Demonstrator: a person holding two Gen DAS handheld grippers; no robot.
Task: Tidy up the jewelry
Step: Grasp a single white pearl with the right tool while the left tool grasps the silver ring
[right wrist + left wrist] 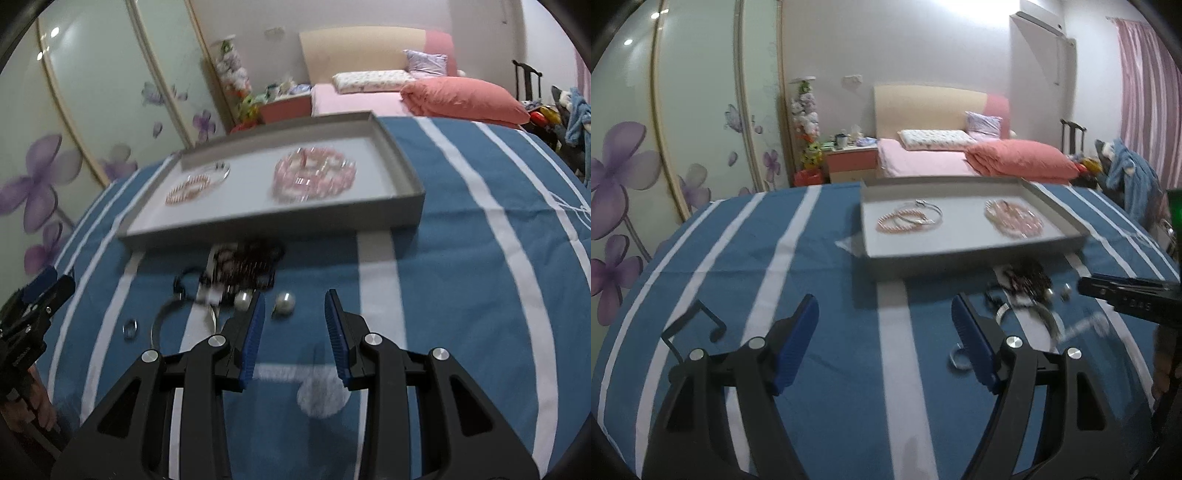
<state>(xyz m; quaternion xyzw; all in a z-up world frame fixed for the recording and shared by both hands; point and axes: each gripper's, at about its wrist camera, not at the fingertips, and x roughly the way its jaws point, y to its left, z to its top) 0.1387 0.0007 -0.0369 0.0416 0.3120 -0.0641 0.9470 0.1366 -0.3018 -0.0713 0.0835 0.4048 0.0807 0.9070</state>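
Observation:
My right gripper (pixel 295 295) hangs low over the blue striped cloth with its jaws partly apart. A white pearl (pixel 285 302) lies on the cloth between the fingertips, untouched; a second pearl (pixel 242 298) sits just left of them. Behind the pearls is a dark tangle of jewelry (pixel 247 262), with a metal bangle (pixel 162 321) and a small ring (pixel 130 328) to the left. The grey tray (pixel 273 221) holds pink bead bracelets (pixel 314 177) and thinner bracelets (pixel 195 184). My left gripper (pixel 884 302) is wide open and empty, left of the ring (pixel 958 360).
A black hook-shaped piece (pixel 698 321) lies on the cloth (pixel 827 258) at the left. Behind the table are a pink bed (pixel 942 158), a bedside cabinet (pixel 849 162) and a flowered wardrobe (pixel 683 129). A pale blurred patch (pixel 323 395) shows under my right gripper.

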